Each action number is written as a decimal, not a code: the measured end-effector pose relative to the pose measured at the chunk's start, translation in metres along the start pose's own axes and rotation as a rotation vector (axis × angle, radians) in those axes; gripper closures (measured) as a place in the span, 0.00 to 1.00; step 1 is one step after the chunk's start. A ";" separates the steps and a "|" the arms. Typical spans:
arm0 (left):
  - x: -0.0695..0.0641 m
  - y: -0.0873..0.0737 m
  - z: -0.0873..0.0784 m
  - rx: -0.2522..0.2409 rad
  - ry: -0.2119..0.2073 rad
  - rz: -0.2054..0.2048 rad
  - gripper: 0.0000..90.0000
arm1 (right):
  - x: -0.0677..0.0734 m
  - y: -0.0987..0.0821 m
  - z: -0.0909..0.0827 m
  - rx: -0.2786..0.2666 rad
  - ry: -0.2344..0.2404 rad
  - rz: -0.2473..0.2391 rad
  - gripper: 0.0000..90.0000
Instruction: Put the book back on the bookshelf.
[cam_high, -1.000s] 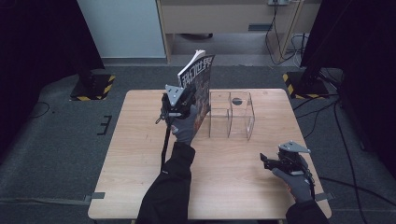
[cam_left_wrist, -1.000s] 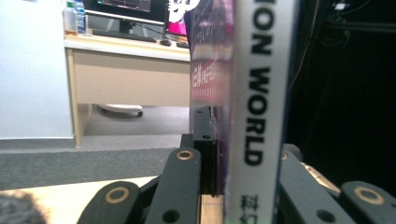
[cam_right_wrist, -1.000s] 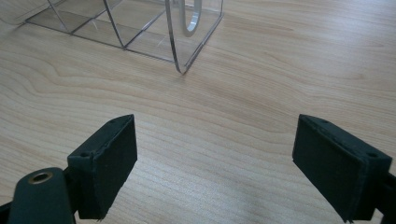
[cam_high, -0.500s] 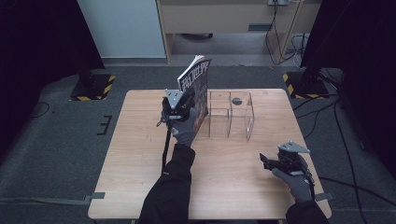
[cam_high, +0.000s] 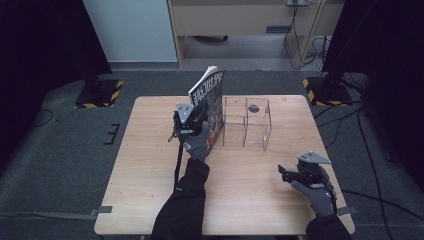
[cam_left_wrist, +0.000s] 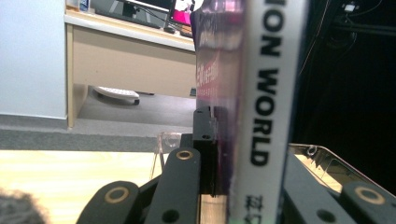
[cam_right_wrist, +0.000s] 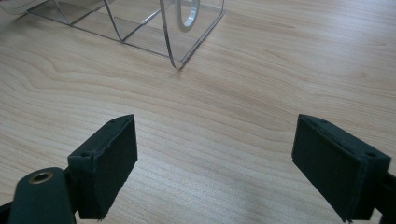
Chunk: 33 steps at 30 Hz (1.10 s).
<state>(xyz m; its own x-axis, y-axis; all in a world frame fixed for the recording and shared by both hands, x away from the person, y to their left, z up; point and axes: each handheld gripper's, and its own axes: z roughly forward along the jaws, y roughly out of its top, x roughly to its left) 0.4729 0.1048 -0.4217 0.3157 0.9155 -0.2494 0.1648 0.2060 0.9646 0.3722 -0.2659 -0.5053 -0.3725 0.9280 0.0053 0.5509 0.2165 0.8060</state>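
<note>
A magazine (cam_high: 214, 97) stands upright over the far middle of the wooden table (cam_high: 150, 165), just left of a clear acrylic rack (cam_high: 247, 122). My left gripper (cam_high: 200, 120) is shut on it from the left side. In the left gripper view the white spine (cam_left_wrist: 266, 93) runs up between the black jaws of the left gripper (cam_left_wrist: 243, 154), and a corner of the rack (cam_left_wrist: 322, 158) shows behind. My right gripper (cam_high: 285, 172) rests near the front right of the table, open with nothing between its pads (cam_right_wrist: 109, 158); the rack's near corner (cam_right_wrist: 177, 32) lies ahead of it.
Two black stands on yellow-and-black striped feet (cam_high: 97, 95) (cam_high: 322, 90) flank the far table corners. Cables (cam_high: 350, 125) trail on the grey carpet to the right. A wooden desk (cam_high: 240, 20) stands beyond the table. Bare tabletop (cam_right_wrist: 261, 84) lies before the right gripper.
The left gripper has come down a little with the magazine, bringing its lower edge closer to the table beside the rack. The right gripper has stayed where it was.
</note>
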 end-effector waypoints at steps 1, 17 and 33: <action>0.001 -0.002 0.000 -0.003 -0.003 -0.006 0.90 | 0.000 0.000 0.000 0.001 0.001 0.002 0.16; 0.015 -0.019 -0.011 0.003 0.002 -0.037 0.89 | 0.001 -0.001 0.001 0.003 -0.004 -0.002 0.16; 0.014 -0.023 -0.026 -0.003 -0.030 -0.008 0.83 | 0.003 -0.002 0.002 0.010 -0.008 -0.002 0.16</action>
<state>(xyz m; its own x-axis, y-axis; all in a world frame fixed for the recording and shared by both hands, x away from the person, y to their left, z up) 0.4493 0.1215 -0.4454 0.3426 0.9029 -0.2597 0.1648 0.2144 0.9627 0.3721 -0.2630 -0.5080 -0.3676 0.9300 -0.0014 0.5578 0.2216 0.7998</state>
